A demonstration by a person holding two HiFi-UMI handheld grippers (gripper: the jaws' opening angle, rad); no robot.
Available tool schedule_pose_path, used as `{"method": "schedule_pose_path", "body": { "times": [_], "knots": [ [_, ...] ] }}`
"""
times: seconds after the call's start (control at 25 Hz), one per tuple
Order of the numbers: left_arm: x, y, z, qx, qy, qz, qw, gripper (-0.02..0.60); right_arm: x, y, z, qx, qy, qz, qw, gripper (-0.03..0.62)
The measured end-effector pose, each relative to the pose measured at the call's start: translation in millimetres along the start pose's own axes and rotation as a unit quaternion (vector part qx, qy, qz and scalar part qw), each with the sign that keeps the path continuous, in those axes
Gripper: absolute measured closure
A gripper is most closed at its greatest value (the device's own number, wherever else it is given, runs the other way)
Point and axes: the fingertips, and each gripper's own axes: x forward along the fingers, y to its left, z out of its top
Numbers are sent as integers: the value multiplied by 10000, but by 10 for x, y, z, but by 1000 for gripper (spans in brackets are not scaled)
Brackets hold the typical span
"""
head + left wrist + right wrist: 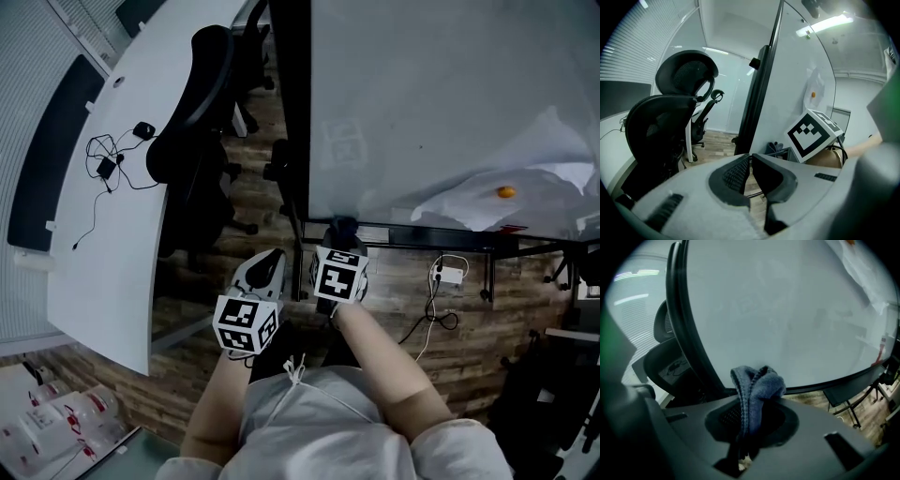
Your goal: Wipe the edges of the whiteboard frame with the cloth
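The whiteboard (422, 103) fills twelve to three o'clock, and at its black frame's (289, 112) lower corner the right gripper (340, 242) clamps the cloth (757, 385), apparently ready to press and slide along an edge, while the left gripper (751, 164), at seven o'clock, is closed on nothing.

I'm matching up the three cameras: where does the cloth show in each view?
Head view: centre, cloth at the whiteboard's lower left corner.
Left gripper view: small dark bundle right of centre, low beside the frame.
Right gripper view: centre, pinched between the jaws.
Shared landmark: the frame's black left edge.
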Motion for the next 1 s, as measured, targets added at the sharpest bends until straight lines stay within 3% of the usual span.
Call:
{"method": "schedule_pose_path", "body": {
  "times": [0.6, 0.84, 1.0],
  "knots": [
    [-387, 423, -286, -290, 113, 168, 9994, 549, 56, 787, -19, -336, -19, 373, 9987, 530],
    [-475, 428, -332, -221, 153, 1, 9996, 549, -62, 823, -179, -21, 152, 417, 9990, 530],
    [-490, 264, -214, -132, 7, -108, 9999, 549, -256, 705, -299, -93, 127, 407, 9990, 530]
  ]
}}
